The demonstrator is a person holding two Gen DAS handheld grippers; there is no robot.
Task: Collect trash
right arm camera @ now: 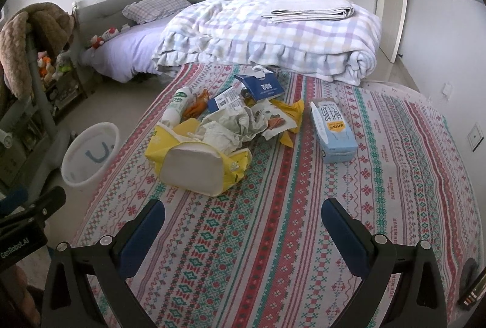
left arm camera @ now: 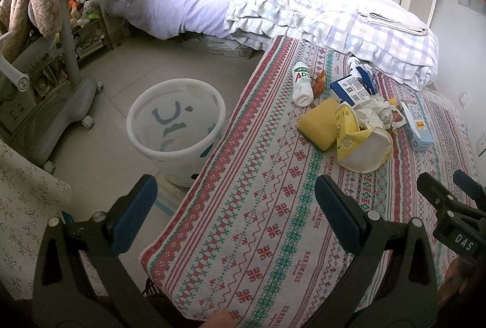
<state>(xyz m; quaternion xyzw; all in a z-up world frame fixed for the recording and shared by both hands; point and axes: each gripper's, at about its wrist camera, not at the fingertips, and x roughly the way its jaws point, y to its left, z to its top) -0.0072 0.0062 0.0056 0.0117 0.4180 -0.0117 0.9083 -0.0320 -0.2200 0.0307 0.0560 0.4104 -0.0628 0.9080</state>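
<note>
Both jaws spread, empty. Trash pile on patterned cloth: yellow paper bag (right arm camera: 194, 158) dead ahead of right gripper (right arm camera: 243, 224), nearer it; ahead-right of left gripper (left arm camera: 237, 200). White bin (left arm camera: 176, 127) ahead-left, on floor.

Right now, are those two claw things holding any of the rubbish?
No. The left gripper and right gripper both hang open and empty above the patterned cloth, short of the yellow bag.

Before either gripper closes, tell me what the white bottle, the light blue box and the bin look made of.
White bottle: likely matte plastic with a printed green label.
Light blue box: printed cardboard, judging by its folded edges.
Bin: smooth, slightly glossy white plastic, thin rim.
</note>
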